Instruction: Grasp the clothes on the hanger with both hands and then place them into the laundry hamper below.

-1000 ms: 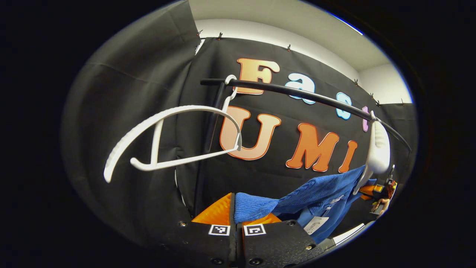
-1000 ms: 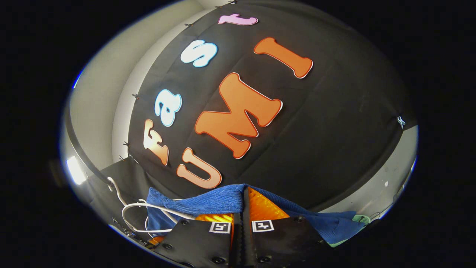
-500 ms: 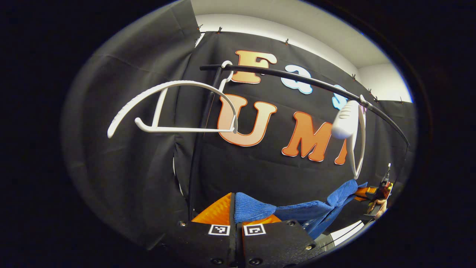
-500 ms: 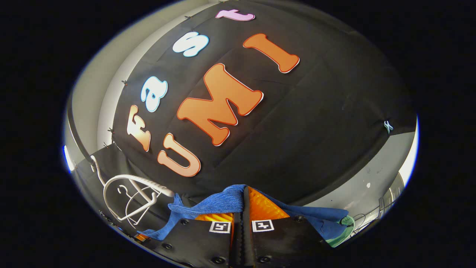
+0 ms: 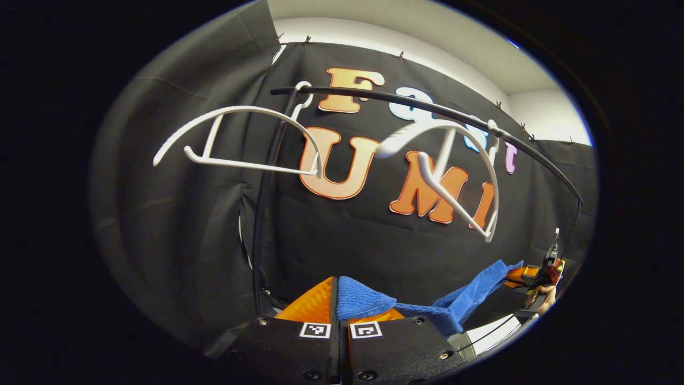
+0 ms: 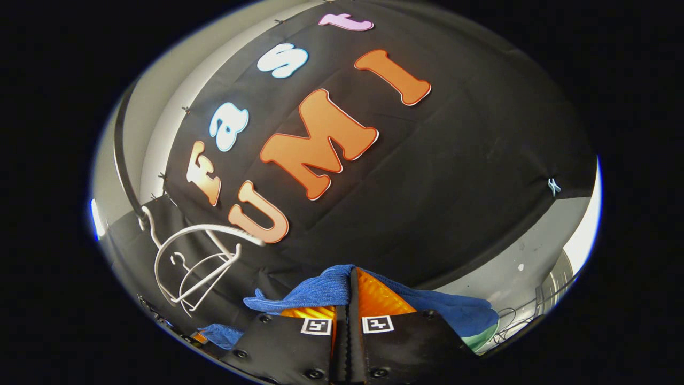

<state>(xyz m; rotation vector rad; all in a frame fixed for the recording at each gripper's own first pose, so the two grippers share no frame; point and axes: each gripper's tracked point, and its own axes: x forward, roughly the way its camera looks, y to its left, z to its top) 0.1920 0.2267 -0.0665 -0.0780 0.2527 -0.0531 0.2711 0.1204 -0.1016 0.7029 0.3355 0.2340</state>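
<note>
The blue knit garment [image 5: 459,302] hangs in a loose span between my two grippers, free of the hangers. My left gripper [image 5: 336,293] is shut on one end of it, a blue fold bulging between the orange fingers. In the left gripper view, the right gripper [image 5: 539,274] holds the far end, low at the right. In the right gripper view, my right gripper [image 6: 350,291] is shut on the blue garment [image 6: 320,286], which drapes to both sides. A bare white hanger [image 5: 454,166] swings tilted on the black rail [image 5: 406,101].
A second bare white hanger [image 5: 235,139] hangs at the rail's left end beside the rack's upright post [image 5: 262,214]. Both hangers [image 6: 195,262] appear low left in the right gripper view. Grey floor and some cables [image 6: 523,315] lie at the lower right there.
The garment has slipped off the right-hand hanger, which has swung up and leftward, bare. Both grippers have come down a little with the cloth still held between them.
</note>
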